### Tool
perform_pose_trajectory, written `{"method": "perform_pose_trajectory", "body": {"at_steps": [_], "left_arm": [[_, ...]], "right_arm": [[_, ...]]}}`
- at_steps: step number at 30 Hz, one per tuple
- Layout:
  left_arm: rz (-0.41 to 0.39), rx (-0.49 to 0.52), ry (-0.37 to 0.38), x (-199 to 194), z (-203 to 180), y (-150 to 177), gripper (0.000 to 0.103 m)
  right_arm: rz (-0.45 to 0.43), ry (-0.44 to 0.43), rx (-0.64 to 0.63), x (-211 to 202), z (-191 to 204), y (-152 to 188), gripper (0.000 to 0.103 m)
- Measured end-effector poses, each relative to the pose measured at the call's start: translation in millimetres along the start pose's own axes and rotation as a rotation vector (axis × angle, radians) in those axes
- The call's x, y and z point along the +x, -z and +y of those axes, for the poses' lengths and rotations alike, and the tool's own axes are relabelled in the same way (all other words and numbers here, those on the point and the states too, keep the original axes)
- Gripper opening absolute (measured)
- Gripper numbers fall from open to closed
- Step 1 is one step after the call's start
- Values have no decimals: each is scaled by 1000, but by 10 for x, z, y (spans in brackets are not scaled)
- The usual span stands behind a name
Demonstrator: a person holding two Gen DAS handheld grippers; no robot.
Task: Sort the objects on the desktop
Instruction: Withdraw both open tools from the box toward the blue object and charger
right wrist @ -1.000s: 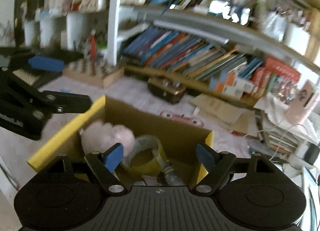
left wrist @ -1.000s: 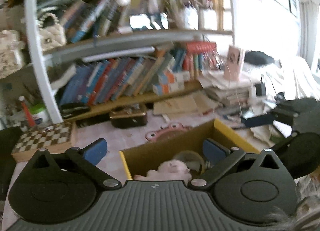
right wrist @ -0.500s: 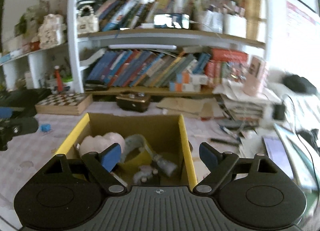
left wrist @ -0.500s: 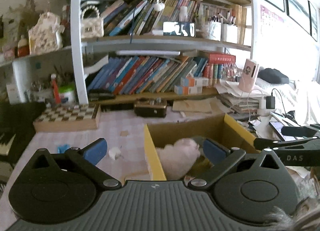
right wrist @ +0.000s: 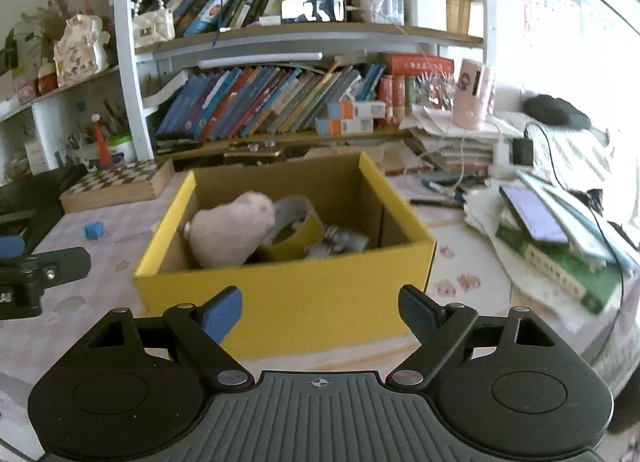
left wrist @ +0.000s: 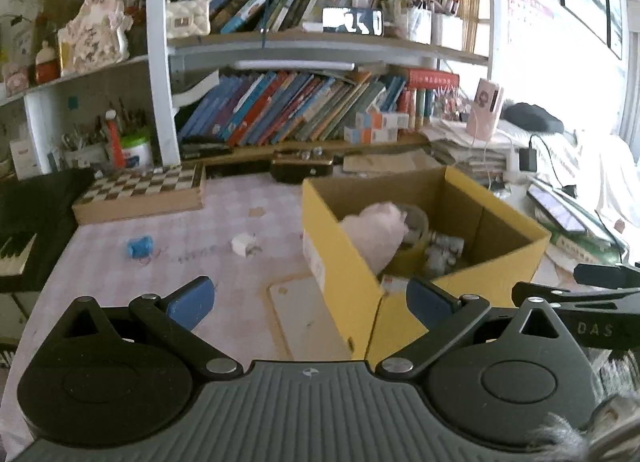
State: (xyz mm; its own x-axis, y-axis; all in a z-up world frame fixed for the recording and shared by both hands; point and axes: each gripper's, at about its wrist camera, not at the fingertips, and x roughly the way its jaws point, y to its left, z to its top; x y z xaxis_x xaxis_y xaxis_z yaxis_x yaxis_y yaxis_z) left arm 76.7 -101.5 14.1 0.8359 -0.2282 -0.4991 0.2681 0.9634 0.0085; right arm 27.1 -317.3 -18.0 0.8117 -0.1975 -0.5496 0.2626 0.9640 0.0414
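Box (right wrist: 288,302) sits center frame in the right wrist view, yellow outside, brown cardboard inside, open top. Right gripper (right wrist: 320,312) is released, blue pads spread wide, nothing between them; the box's near wall fills the gap just ahead of the fingertips, contact not clear.

Inside the box: pink plush (right wrist: 232,229) at the left, leaning on the left wall; yellow tape roll (right wrist: 296,229) beside it at center; small grey items (right wrist: 340,242) to the right of the roll, too blurred to identify.

Left wrist view: left gripper (left wrist: 308,302) also released and empty. Box corner (left wrist: 360,302) points into the gap between the pads, nearer the right-hand pad. Plush (left wrist: 376,229) shows over the box rim, center right.

Loose on the pink checked tabletop (left wrist: 224,278), left of the box: blue eraser-like block (left wrist: 140,246) mid left, small white piece (left wrist: 244,244) between it and the box, flat pale card (left wrist: 308,314) lying against the box's near wall, right ahead of the left gripper. All three are well apart from both grippers' pads except the card, which lies just ahead of the left one.

Chessboard case (left wrist: 144,191) sits at the back left of the table, below the bookshelf (left wrist: 304,117). Phone (right wrist: 534,215) rests on a stack of books at the right edge.
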Motion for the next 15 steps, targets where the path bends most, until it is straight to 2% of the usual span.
{"method": "perform_pose_trajectory", "body": {"at_steps": [15], "left_arm": [[77, 6, 55, -368, 393, 420, 103]], "right_arm": [[68, 9, -9, -350, 623, 398, 88]]}}
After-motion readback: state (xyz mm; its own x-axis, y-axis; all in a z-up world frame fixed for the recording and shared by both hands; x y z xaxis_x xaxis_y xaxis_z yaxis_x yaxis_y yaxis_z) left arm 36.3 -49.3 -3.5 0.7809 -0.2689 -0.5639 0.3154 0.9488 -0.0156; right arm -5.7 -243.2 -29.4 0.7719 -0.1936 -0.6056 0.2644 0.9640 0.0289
